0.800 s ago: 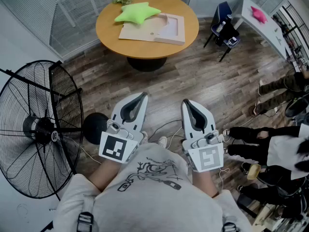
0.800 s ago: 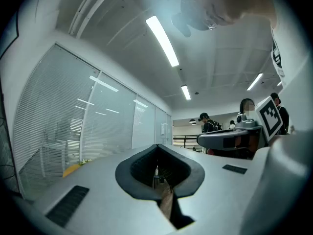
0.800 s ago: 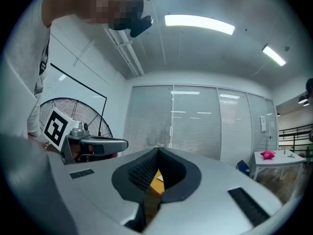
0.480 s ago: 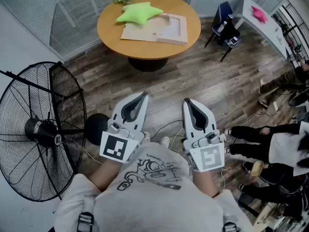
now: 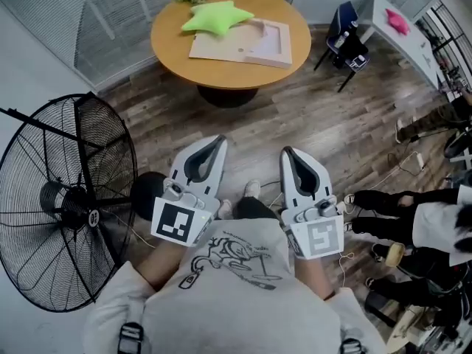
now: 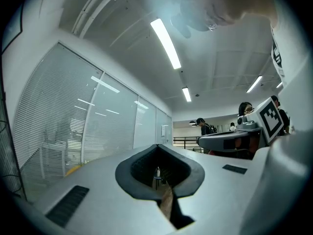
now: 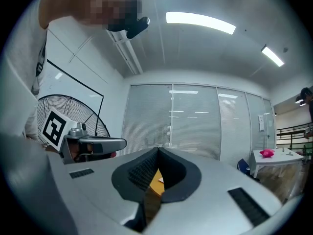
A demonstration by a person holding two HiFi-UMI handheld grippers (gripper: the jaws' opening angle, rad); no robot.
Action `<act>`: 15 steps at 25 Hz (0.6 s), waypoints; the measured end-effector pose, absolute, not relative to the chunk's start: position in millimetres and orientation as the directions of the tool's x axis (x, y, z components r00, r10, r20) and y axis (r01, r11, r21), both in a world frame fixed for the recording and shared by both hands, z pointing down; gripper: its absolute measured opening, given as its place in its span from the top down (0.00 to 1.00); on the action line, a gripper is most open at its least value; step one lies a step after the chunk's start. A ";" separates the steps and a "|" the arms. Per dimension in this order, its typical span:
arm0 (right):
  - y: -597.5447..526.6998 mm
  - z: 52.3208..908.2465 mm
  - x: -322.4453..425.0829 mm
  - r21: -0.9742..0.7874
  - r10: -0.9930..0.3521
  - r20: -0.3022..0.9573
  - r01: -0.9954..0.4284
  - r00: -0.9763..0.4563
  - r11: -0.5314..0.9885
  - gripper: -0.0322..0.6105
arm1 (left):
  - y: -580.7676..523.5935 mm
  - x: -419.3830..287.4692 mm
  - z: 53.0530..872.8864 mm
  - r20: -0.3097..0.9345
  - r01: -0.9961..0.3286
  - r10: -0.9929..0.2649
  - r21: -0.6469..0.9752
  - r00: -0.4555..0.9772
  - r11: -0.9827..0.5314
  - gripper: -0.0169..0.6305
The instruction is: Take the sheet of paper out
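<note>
Risk: sheet (image 5: pixel 259 35) could drag frame (image 5: pixel 221 49) off right edge of desk (image 5: pixel 177 46) | left gripper (image 5: pixel 218 146), right gripper (image 5: pixel 286 154): jaws were together, empty, well short.

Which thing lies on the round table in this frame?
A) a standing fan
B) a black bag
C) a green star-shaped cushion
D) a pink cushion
C: the green star-shaped cushion lies on the round table, by the wooden frame; the fan stands on the floor.

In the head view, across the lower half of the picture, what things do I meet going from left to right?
black floor fan → left hand-held gripper → right hand-held gripper → person's legs
</note>
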State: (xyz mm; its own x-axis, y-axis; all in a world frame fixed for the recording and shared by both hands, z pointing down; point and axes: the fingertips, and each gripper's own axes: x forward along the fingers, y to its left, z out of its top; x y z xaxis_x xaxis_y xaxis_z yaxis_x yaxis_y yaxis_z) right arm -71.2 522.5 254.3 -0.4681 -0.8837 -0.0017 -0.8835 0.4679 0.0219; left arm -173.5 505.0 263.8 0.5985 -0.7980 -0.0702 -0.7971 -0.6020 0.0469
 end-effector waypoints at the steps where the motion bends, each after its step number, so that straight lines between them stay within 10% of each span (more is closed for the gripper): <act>1: 520.5 253.4 -71.9 0.021 -0.884 -0.005 -0.884 -0.467 0.467 0.94 | 503.4 -173.7 263.4 -0.072 -0.796 -0.797 0.046 0.599 -0.603 0.95; 15: 487.6 269.8 -53.5 0.049 -0.869 0.043 -0.868 -0.492 0.494 0.94 | 467.2 -157.4 264.6 -0.066 -0.801 -0.802 0.047 0.593 -0.596 0.95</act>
State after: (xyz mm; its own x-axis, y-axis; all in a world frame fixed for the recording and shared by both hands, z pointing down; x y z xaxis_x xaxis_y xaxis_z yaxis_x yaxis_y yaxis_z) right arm -53.5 487.6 269.8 -0.4922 -0.8694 0.0430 -0.8681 0.4939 0.0493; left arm -157.4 467.2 264.6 0.5933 -0.8022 -0.0662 -0.8012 -0.5965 0.0474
